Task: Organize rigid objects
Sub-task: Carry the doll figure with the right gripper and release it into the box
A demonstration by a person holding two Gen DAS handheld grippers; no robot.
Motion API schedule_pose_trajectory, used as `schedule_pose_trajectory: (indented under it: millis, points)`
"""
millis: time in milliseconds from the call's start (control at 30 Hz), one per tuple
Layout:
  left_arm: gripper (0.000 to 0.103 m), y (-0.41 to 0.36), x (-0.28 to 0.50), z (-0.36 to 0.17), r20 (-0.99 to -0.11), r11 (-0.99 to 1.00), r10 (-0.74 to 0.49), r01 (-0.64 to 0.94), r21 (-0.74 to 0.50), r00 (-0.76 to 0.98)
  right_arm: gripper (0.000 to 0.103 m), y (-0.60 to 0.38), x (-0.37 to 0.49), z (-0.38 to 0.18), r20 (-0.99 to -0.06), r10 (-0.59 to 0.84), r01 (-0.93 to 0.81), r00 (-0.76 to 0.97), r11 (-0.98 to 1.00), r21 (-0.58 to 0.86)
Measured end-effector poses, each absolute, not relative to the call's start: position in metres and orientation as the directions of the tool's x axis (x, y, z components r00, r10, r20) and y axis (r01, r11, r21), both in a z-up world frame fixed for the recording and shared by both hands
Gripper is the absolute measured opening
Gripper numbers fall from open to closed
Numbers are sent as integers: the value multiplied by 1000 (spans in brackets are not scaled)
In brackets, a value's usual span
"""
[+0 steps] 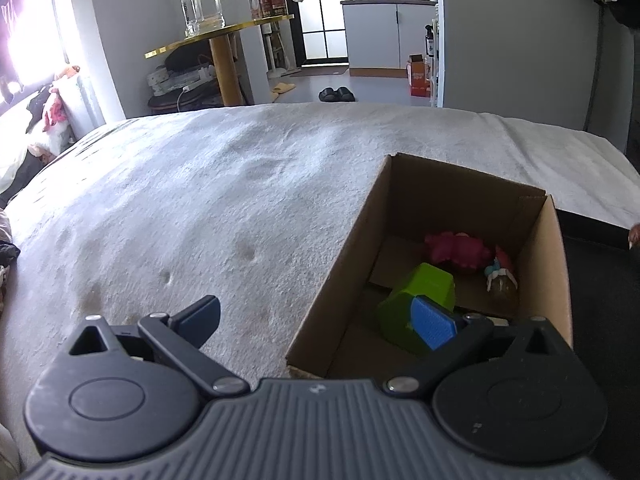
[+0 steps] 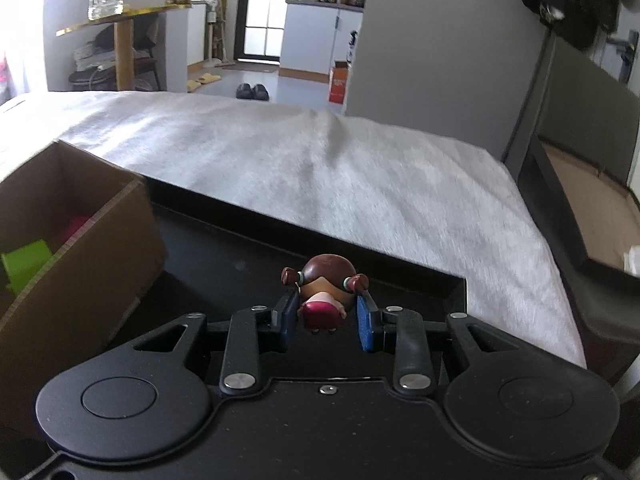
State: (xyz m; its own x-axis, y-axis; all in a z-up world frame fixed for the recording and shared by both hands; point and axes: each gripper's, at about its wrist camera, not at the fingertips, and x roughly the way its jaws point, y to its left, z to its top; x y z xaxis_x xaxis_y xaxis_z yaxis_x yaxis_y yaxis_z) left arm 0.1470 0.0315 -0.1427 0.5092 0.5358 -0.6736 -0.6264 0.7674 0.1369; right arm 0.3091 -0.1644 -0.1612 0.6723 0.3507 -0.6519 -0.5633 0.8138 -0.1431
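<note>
Right gripper (image 2: 327,318) fingers clamp brown-haired figurine (image 2: 326,294); left gripper (image 1: 320,318) fingers wide over cardboard box (image 1: 332,280); no legible writing.

Hidden, cropped and blurred parts across the two wrist views

In the left wrist view, the green block (image 1: 416,304) is partly covered by the left hand-held gripper's (image 1: 320,316) blue pad, and the small figure (image 1: 500,280) in the cardboard box's (image 1: 460,184) far corner is too small to identify. In the right wrist view, the box's near wall hides most of its contents, the frame's left edge crops it, and the bed (image 2: 360,168) is motion-blurred; the doll's (image 2: 324,300) face is turned away.
</note>
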Motion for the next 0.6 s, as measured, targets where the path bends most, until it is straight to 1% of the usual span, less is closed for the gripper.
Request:
schedule_pose_trajectory:
  millis: [200, 300, 433, 500, 567, 600]
  points:
    - [100, 33, 146, -144, -671, 764, 543, -628, 147, 504, 30, -144, 295, -144, -621, 397, -608, 676, 777, -165]
    - [98, 36, 145, -145, -678, 768, 531, -627, 133, 508, 30, -132, 287, -138, -607, 423, -636, 673, 750, -183]
    - [98, 38, 140, -146, -681, 772, 520, -625, 116, 516, 30, -121, 281, -131, -590, 453, -663, 668, 723, -196]
    - [96, 40, 138, -146, -681, 776, 512, -622, 106, 523, 30, -116, 278, -128, -586, 467, -675, 663, 710, -198]
    - [89, 41, 137, -146, -686, 782, 497, -617, 90, 530, 30, -110, 275, -124, -580, 484, -690, 655, 696, -199]
    - [88, 42, 137, -147, -689, 784, 491, -615, 83, 533, 30, -107, 272, -122, -576, 493, -698, 652, 687, -202]
